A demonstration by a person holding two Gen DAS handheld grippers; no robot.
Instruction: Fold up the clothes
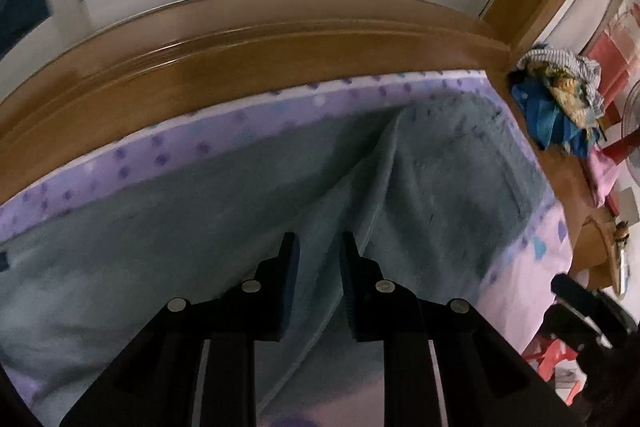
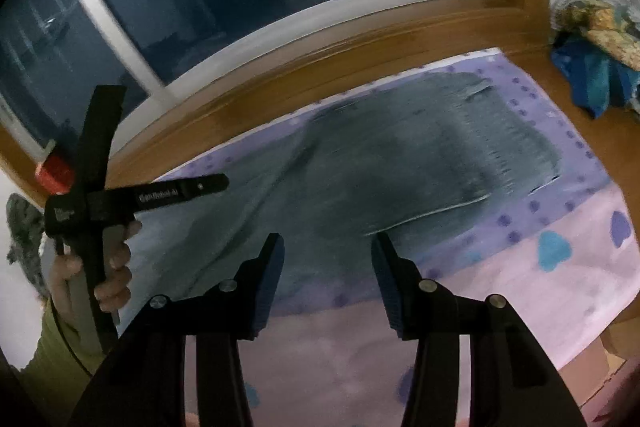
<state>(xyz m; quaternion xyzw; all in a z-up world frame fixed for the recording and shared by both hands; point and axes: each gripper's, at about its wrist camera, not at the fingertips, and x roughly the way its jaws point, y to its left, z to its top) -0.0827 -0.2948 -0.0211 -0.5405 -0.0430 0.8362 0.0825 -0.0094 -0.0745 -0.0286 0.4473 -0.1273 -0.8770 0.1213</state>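
Note:
A grey-teal fleece garment (image 1: 440, 187) lies spread on a bed sheet (image 1: 200, 151) printed with purple dots. My left gripper (image 1: 318, 247) is shut on a fold of it, and a raised ridge of cloth runs from the fingers toward the far edge. In the right wrist view the same garment (image 2: 420, 155) lies flat ahead. My right gripper (image 2: 328, 247) hovers open above its near edge, with nothing between the fingers. At the left of that view a hand (image 2: 112, 267) in a green sleeve holds the other gripper's handle.
A wooden ledge (image 1: 240, 67) under a dark window borders the far side of the bed. A pile of blue and patterned clothes (image 1: 560, 99) (image 2: 600, 47) sits at the far right corner. The pink part of the sheet (image 2: 560, 267) carries heart prints. A fan (image 1: 632, 131) stands at the right.

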